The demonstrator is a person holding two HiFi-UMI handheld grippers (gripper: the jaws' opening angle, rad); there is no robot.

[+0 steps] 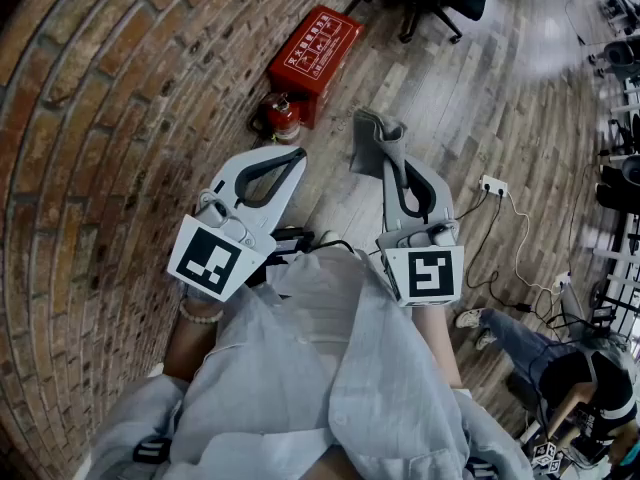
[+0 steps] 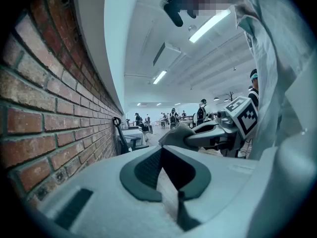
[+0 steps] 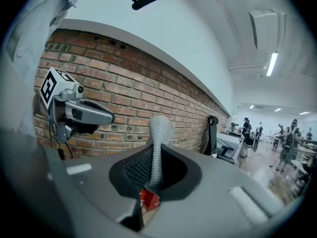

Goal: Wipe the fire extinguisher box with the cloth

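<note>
Low centre of head view, left gripper (image 1: 297, 156) had its jaws together w/ nothing btwn them. The right gripper (image 1: 388, 163) just beside it was clamped on the grey cloth (image 1: 375, 136), which stuck out past its tips. Further off, top centre, the red fire extinguisher box (image 1: 318, 50) lay on the wood floor (image 1: 440, 98) by the brick wall (image 1: 120, 118), well apart from the cloth, so wiping prob. hadn't begun: approach + whole wipe were left.

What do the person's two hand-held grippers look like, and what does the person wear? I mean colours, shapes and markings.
The left hand-held gripper and the right hand-held gripper are both light grey, with curved jaws lined by dark textured pads. Each carries a white cube with black square markers. The person wears a pale blue-grey shirt and a bead bracelet at the left wrist.
</note>
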